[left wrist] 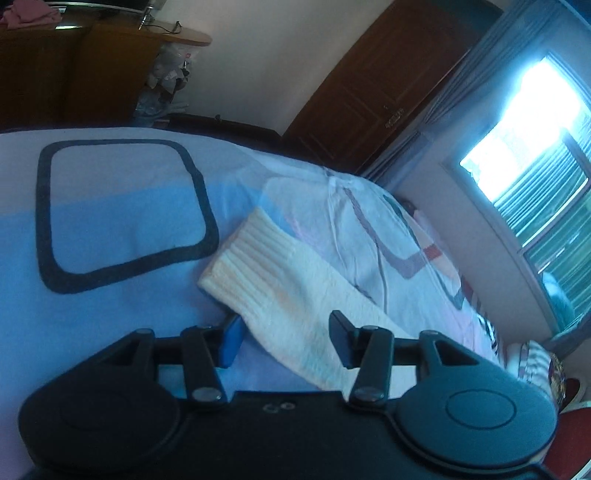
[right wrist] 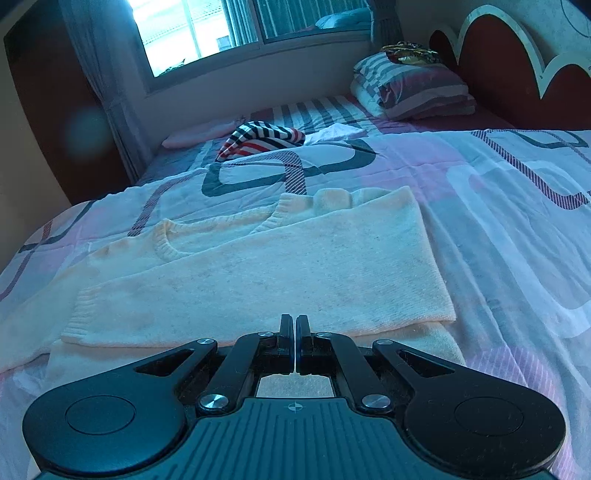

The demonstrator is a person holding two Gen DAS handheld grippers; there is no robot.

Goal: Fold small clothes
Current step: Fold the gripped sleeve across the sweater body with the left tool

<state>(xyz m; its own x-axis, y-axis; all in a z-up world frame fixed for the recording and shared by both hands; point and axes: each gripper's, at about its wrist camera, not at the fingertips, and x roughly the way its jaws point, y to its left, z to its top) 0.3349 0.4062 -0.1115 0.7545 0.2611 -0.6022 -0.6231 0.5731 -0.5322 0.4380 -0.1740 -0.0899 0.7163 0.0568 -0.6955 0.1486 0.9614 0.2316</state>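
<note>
A cream knitted sweater (right wrist: pixel 295 266) lies flat on the patterned bed cover (right wrist: pixel 498 229), with one layer folded across its front and the neckline (right wrist: pixel 177 243) at the left. My right gripper (right wrist: pixel 295 343) hovers over the sweater's near edge, shut, with nothing seen between its fingers. In the left wrist view a cream sleeve (left wrist: pixel 291 295) with a ribbed cuff (left wrist: pixel 243 251) runs between the fingers of my left gripper (left wrist: pixel 286 341). The jaws stand apart. The blue pad (left wrist: pixel 231 343) sits beside the sleeve's left edge, and the other finger (left wrist: pixel 341 339) rests over the knit without bunching it.
A striped garment (right wrist: pixel 258 138) lies crumpled farther up the bed. Striped pillows (right wrist: pixel 413 88) sit against the red headboard (right wrist: pixel 498 62). A window (right wrist: pixel 207 29) lines the far wall. A brown door (left wrist: pixel 369 92) and a wooden desk (left wrist: pixel 74 74) stand beyond the bed.
</note>
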